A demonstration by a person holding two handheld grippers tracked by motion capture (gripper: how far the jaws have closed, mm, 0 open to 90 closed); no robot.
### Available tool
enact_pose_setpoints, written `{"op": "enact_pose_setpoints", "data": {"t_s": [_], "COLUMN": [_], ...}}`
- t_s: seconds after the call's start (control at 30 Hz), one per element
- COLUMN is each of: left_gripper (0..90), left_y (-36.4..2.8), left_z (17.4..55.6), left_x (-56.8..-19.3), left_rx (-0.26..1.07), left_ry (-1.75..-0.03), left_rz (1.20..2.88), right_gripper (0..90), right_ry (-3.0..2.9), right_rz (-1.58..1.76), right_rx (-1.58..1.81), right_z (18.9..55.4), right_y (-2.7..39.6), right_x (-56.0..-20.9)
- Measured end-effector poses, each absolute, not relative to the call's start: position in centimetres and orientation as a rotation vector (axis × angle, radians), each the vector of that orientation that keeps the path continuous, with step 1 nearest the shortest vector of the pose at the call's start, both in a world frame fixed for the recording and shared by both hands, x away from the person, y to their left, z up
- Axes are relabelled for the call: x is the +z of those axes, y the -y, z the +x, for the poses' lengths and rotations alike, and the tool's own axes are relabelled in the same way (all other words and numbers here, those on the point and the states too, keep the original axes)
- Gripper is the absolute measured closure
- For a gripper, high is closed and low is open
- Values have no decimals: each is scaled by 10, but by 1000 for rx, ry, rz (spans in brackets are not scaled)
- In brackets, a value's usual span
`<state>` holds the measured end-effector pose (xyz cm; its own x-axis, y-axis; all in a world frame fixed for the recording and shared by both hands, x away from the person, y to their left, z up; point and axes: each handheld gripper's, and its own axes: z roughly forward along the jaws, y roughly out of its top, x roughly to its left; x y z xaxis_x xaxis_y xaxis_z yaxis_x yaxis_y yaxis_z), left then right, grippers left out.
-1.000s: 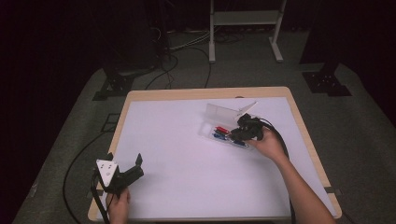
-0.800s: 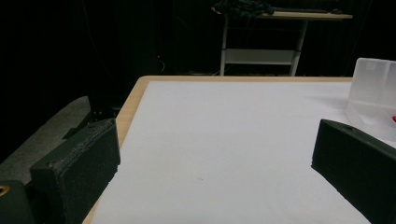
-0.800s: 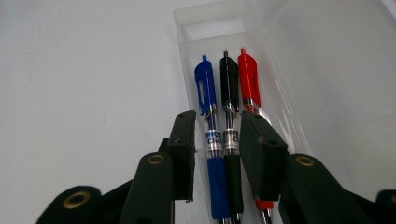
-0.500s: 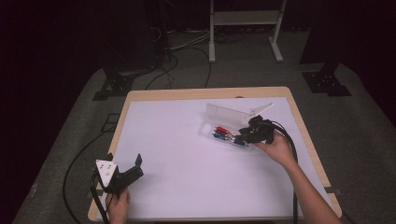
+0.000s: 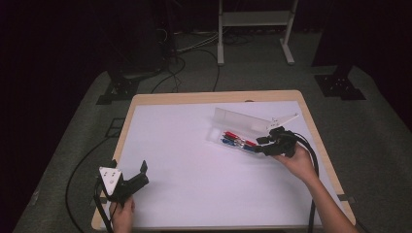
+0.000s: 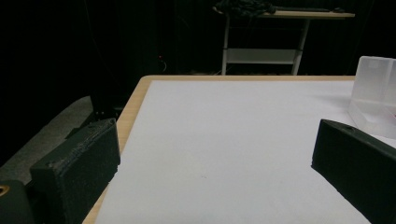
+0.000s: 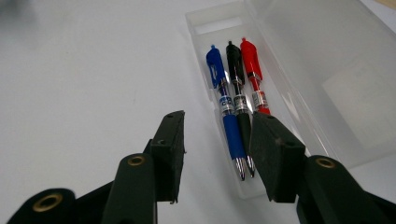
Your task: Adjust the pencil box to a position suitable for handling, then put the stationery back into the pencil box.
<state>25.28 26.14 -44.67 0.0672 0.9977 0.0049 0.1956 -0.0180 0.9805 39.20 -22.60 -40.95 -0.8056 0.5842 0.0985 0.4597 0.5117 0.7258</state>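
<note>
Now: three pens lie in the open case

Right gripper (image 7: 215,154) hovers over the near end of the clear pen case (image 5: 233,133), its jaws just opened and nothing between them. Blue pen (image 7: 226,112), black pen (image 7: 239,105) and red pen (image 7: 254,79) lie side by side inside. Placing looks finished; closing the raised lid (image 5: 243,119) probably comes next. Left gripper (image 5: 138,175) rests released and empty near the table's (image 5: 194,194) front corner.
</note>
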Motion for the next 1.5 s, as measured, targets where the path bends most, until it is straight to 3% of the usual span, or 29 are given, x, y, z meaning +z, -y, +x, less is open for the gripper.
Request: {"op": "enact_pose_setpoints", "data": {"t_s": [0.47, 1.5], "left_gripper": [3, 3], "left_y": [-259, -261], "left_z": [254, 250], "left_x": [-447, -447], "left_rx": [1071, 1083], "left_ry": [-1287, -1298], "left_rz": [1407, 1404], "right_gripper": [445, 399], "right_ry": [-2545, -2512], "right_rz": [936, 1026], "right_rx": [1223, 1255], "right_z": [361, 320], "right_y": [247, 281], "right_x": [-412, -440]}}
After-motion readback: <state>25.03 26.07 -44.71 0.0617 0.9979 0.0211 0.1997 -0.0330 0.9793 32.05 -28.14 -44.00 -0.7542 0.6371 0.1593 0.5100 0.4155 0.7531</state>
